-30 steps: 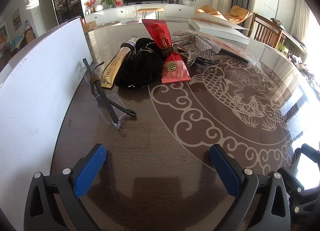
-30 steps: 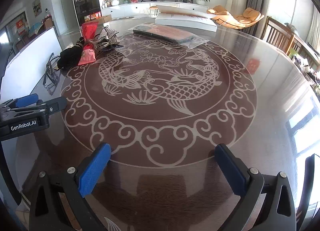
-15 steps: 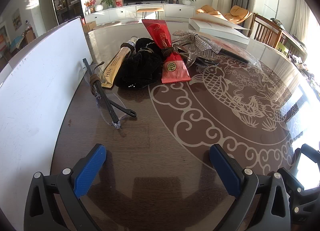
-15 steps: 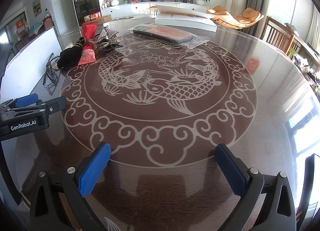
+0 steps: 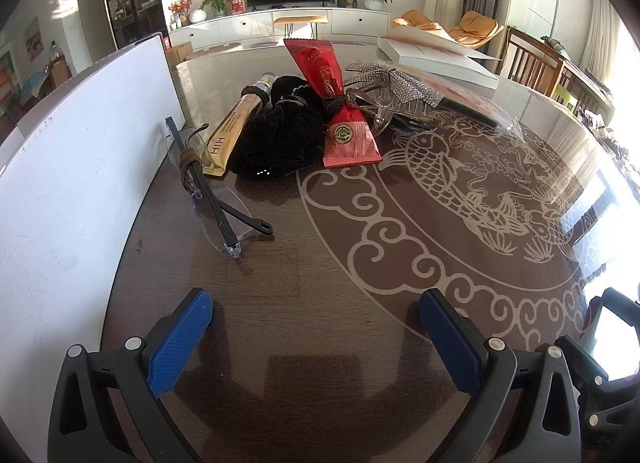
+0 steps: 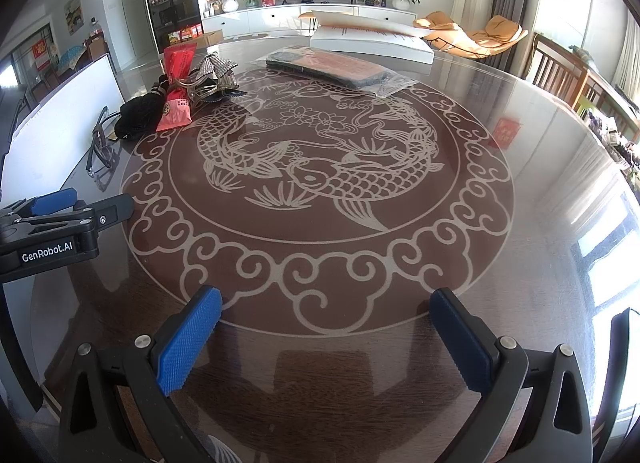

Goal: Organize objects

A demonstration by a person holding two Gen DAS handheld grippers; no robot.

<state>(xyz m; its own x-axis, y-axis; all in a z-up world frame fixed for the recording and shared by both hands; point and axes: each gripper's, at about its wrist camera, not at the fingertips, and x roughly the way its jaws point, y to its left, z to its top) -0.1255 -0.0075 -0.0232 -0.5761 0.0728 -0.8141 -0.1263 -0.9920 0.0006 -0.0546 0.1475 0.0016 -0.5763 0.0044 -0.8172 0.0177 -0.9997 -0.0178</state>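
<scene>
A pile of small objects lies on the round table: rimless glasses nearest, a gold tube, a black velvet scrunchie, a red candy packet and a rhinestone bow clip. My left gripper hovers open over bare table, short of the glasses. In the right wrist view the same pile sits far left, with the red packet and scrunchie. My right gripper is open above the table's scroll border, nothing between its fingers. The left gripper's body shows at that view's left edge.
A large white board lies along the table's left side beside the glasses. A plastic-wrapped dark package and a flat white box rest at the far side. Wooden chairs stand to the right.
</scene>
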